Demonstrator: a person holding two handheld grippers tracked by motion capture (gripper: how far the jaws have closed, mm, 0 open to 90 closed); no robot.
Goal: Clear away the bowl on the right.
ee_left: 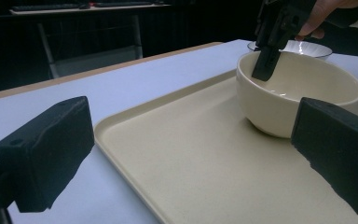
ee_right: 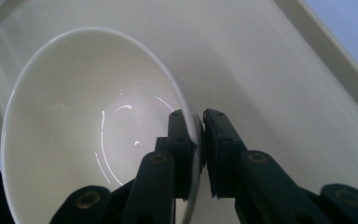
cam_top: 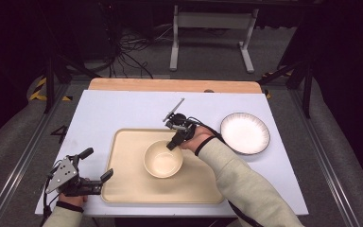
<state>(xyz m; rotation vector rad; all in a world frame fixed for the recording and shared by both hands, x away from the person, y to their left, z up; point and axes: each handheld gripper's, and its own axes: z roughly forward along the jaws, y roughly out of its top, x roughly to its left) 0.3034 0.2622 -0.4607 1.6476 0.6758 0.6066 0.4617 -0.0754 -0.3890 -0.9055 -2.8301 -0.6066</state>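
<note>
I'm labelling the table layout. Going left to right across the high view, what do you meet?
Left gripper → tray → bowl → right gripper, jaws clamped on the bowl's rim → plate.

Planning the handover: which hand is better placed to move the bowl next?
Right. The right tool is already clamped on the bowl rim, while the left tool, open, sits at the tray edge.

The right gripper [cam_top: 172, 144], black with two jaws, points down and toward the person, jaws pinched nearly together on the rim of a cream ceramic bowl [cam_top: 163, 161]. The right forearm, in a pale sleeve, reaches diagonally forward. The left gripper [cam_top: 97, 164] lies level, jaws spread wide apart.
</note>
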